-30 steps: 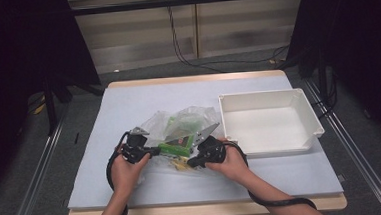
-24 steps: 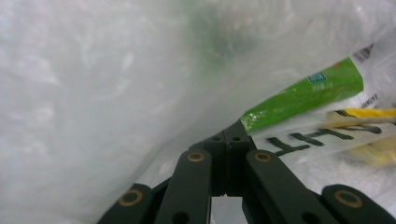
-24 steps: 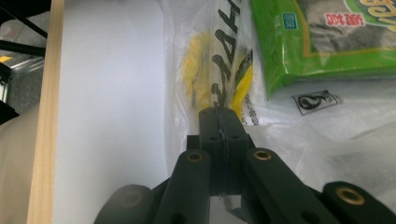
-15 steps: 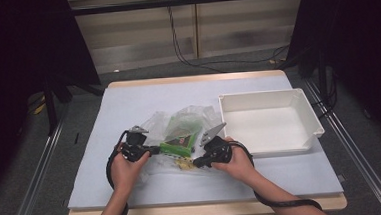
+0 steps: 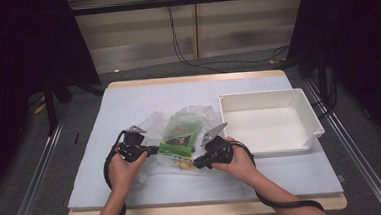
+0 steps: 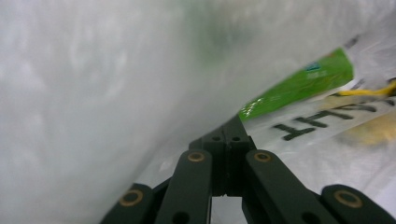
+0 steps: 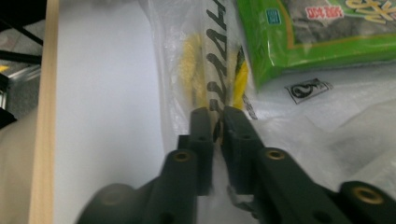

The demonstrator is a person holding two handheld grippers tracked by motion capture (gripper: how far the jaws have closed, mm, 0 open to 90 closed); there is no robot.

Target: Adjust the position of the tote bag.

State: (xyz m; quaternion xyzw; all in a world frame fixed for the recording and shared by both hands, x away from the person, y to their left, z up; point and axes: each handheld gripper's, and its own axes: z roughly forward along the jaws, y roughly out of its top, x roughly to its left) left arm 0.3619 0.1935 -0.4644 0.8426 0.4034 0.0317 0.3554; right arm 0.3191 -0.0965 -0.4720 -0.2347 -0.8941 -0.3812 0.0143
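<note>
Comparing the high view with the frames before it, you can see that your right hand has drawn slightly toward 3 o'clock while your left hand has kept its place. The clear plastic bag point(image 5: 180, 138) lies at the centre of the table point(image 5: 128, 101), with the green packet point(image 5: 177, 147) inside it and the white tray point(image 5: 269, 120) just beside it at 3 o'clock. Your left gripper point(image 5: 153, 150) meets the bag at its 9 o'clock edge; your right gripper point(image 5: 198, 162) meets it at 5 o'clock. Judged from this, you are parting or re-gripping the bag mouth, and the contents are not yet out.

In the left gripper view, the left gripper point(image 6: 227, 135) has its jaws pressed fully together, clamped on the bag film point(image 6: 116, 93). The green packet point(image 6: 303, 81) lies beyond at 2 o'clock.

In the right gripper view, the right gripper point(image 7: 215, 119) has just been opening: a narrow gap now shows between its jaws. The bag's printed edge point(image 7: 215, 60) runs through that gap, and you cannot tell whether the pads press on it. The yellow contents point(image 7: 194, 70) lie at 12 o'clock, the green packet point(image 7: 322, 42) at 1 o'clock.
</note>
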